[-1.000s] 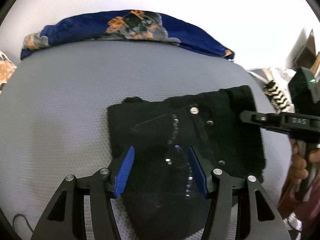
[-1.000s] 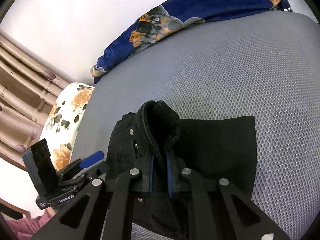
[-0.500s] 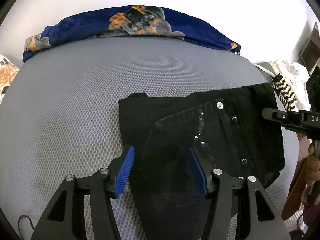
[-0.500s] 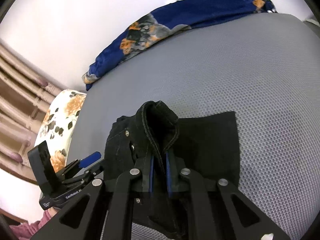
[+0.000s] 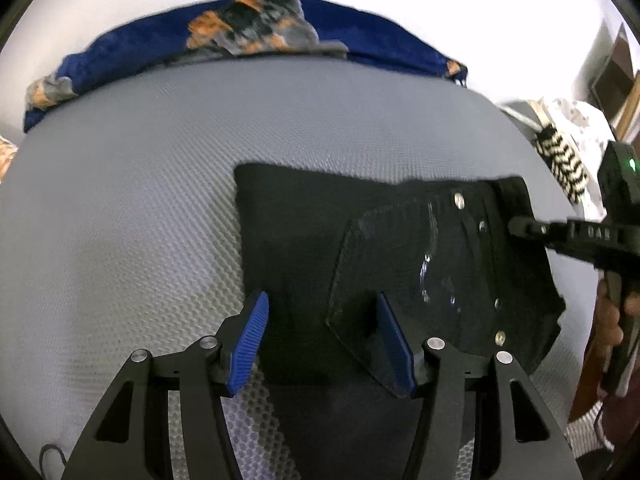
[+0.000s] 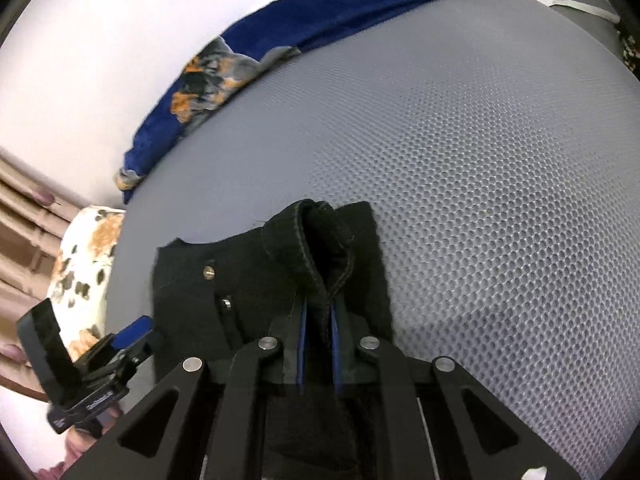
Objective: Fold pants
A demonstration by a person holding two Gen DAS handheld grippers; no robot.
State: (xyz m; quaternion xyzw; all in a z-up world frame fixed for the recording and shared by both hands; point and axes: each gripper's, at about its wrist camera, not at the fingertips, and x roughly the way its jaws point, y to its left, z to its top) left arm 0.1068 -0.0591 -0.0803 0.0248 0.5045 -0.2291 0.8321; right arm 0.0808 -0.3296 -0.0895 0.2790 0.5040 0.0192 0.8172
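Black pants (image 5: 360, 248) on grey mattress (image 5: 120, 220), right jaws clamping waistband, left jaws spread above.

Colours on the grey bed

Black pants (image 5: 400, 248) on grey honeycomb-pattern mattress (image 5: 160, 200); navy blanket (image 5: 248, 40) with orange-grey print; blue finger pads (image 5: 248, 344) on black grippers.

Blue floral cloth (image 5: 248, 36) along grey mesh surface (image 5: 120, 200).
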